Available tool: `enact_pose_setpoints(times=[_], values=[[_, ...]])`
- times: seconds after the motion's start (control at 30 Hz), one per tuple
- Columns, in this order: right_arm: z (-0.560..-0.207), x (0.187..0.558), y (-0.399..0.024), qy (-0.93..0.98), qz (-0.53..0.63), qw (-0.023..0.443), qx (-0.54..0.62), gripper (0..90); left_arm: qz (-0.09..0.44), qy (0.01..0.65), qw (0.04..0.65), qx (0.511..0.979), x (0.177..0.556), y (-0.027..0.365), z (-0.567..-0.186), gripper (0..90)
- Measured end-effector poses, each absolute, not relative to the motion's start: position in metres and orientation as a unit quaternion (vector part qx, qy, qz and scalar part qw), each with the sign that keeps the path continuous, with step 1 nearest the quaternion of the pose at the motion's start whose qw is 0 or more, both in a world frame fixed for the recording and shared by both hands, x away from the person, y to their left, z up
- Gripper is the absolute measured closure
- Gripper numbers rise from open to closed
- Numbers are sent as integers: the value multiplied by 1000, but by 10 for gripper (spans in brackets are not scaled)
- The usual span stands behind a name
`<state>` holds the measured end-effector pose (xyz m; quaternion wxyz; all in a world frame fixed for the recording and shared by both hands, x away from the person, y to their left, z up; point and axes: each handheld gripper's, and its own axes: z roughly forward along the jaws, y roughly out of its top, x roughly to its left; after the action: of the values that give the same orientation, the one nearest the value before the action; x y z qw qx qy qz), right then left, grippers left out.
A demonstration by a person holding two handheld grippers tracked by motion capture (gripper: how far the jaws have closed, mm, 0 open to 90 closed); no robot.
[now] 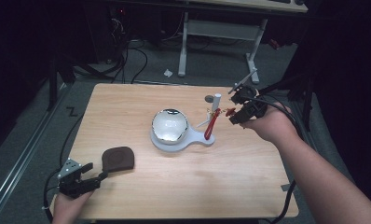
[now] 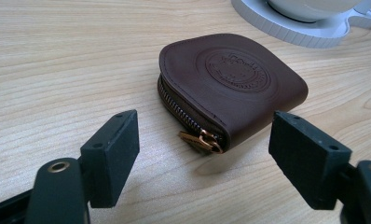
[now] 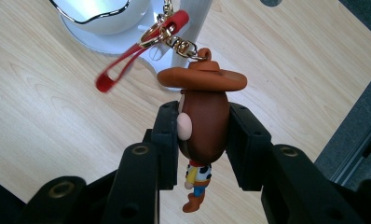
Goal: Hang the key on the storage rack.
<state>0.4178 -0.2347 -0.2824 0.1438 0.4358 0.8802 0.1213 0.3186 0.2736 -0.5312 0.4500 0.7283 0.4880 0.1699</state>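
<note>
While the right gripper point(image 3: 203, 140) is clamped on the head of a small cowboy figure keychain point(image 3: 201, 126), its red strap point(image 3: 127, 63) and gold ring point(image 3: 156, 31) trail toward the white post point(image 1: 216, 101) of a stand at about two o'clock from the surface's middle. Seen from the high view, this gripper point(image 1: 237, 114) hovers at three o'clock of that post, with the strap point(image 1: 211, 126) hanging down beside it; whether the loop is on or off the post cannot be told. At the centre sits the white stand base point(image 1: 167, 141) carrying a shiny round mirror point(image 1: 169, 124). Down at seven o'clock, the left gripper point(image 1: 99, 176) has its jaws apart and holds nothing, resting just short of a brown zipped coin pouch point(image 2: 230, 88) that lies flat on the wooden surface point(image 1: 183, 186), zipper pull point(image 2: 200, 141) facing the gripper. By my reading, the keychain is secured and the pouch is merely lined up, still shut; opening it and bringing the figure over to it looks like what remains.
</note>
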Motion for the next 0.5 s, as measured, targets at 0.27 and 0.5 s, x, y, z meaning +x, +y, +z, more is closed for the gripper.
enact_pose_setpoints(times=[0.27,0.5], values=[[-282,412,-240,878,128,144,438,667,169,487,448,731,319,273,-532,249],[-274,406,-244,877,136,149,437,667,168,486,446,733,319,272,-532,250]])
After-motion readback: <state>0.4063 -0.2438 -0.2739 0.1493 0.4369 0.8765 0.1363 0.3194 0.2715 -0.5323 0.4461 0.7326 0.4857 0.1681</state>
